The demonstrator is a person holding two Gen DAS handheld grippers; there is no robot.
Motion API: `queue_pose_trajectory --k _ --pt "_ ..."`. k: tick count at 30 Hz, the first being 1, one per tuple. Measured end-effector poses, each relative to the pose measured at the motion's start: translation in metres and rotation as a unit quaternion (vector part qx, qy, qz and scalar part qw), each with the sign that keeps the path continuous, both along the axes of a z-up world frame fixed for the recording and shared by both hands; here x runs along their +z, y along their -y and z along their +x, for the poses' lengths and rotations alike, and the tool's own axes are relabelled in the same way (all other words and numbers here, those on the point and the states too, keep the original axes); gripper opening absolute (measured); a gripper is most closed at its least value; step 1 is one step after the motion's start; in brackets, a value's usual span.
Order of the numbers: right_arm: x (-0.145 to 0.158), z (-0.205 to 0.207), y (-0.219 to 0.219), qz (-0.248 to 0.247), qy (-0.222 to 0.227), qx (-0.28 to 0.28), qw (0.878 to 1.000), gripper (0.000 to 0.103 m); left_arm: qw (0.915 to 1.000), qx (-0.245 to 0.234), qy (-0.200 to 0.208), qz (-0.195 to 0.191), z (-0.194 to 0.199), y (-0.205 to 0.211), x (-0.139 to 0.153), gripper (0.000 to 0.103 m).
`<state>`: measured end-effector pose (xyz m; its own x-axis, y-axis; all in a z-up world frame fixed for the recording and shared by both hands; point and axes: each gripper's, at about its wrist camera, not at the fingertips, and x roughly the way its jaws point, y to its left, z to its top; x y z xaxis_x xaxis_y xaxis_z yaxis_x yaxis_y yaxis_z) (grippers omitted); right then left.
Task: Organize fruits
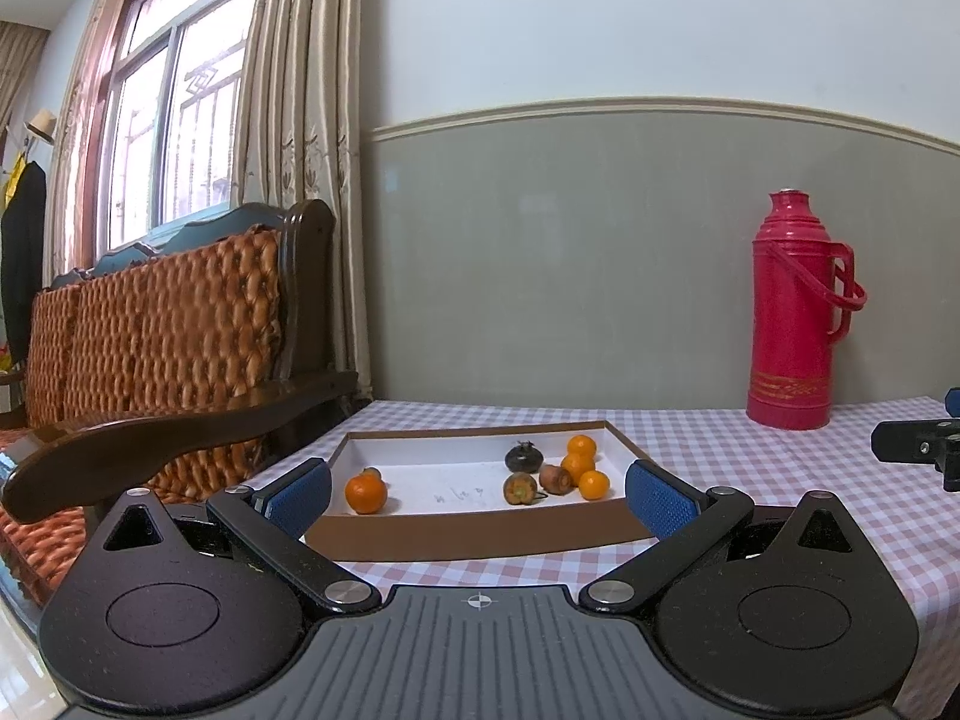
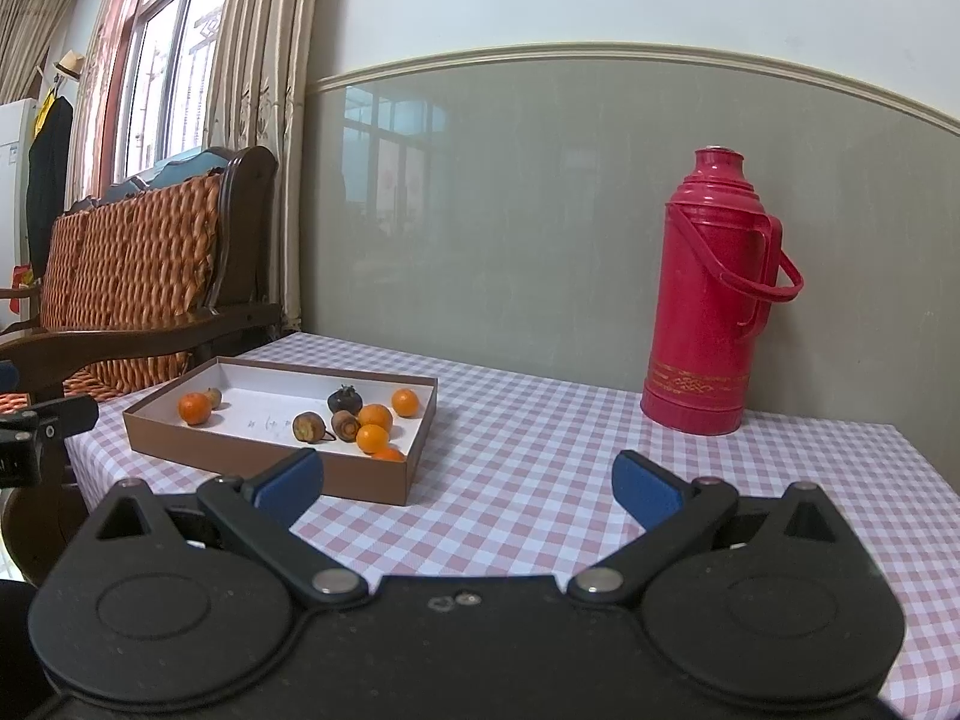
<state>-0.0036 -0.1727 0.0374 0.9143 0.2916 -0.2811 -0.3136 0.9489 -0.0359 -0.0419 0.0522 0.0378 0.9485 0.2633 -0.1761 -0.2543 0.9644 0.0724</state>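
Both the left gripper (image 1: 478, 495) and right gripper (image 2: 467, 483) gape wide and empty short of the brown box (image 2: 384, 478), whose small oranges (image 2: 372, 438) and darker fruits (image 2: 344, 401) look light, round, bruisable, best pinched gently across their middles

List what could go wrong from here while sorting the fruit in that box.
1. The oranges and dark fruits bunch tightly at the box's right end; the open right gripper closing on one may nudge or bruise its neighbours.
2. The shallow cardboard box sits near the table's left edge; pushing could slide it off.
3. The tall red thermos stands upright nearby; a wide swing might topple it.
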Motion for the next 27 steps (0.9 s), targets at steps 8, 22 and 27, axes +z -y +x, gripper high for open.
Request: queue_pose_trajectory --k 8,22,27 --pt "-0.0008 -0.0001 0.0008 0.001 0.000 0.000 1.000 0.097 1.0000 -0.001 0.001 0.000 -0.0010 -0.0005 -0.0004 0.103" --pt "-0.0009 0.0002 0.0014 0.003 0.000 -0.001 1.000 0.097 0.9999 0.009 0.012 0.002 -0.0049 -0.0020 -0.0001 0.103" --pt "-0.0007 -0.0007 0.0028 0.007 0.000 -0.002 1.000 0.097 0.9998 0.004 0.018 -0.004 -0.0068 -0.0043 0.0003 0.103"
